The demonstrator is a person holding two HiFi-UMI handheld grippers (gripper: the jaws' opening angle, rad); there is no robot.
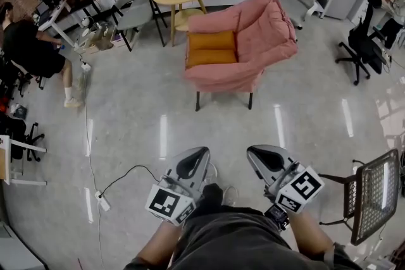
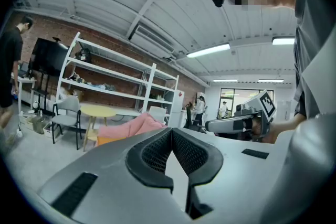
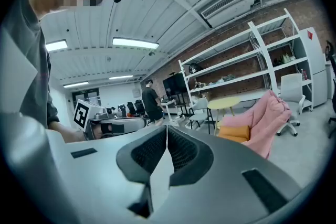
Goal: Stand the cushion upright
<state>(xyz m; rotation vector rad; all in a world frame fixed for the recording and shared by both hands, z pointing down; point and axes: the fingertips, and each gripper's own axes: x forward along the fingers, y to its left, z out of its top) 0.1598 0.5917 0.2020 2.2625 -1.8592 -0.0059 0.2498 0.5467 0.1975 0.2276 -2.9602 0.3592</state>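
Well, left gripper and right gripper are hanging closed, empty; the cushion is lying at twelve o'clock on the armchair (soft, light, probably floppy), inviting an edge pinch.

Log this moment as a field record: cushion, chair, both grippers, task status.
cushion: orange, lying on the pink armchair's seat, not upright
pink armchair: ahead of both grippers, well apart from them
left gripper: shut, nothing between its jaws
right gripper: shut, nothing between its jaws, beside the left one
task status: not begun, cushion untouched
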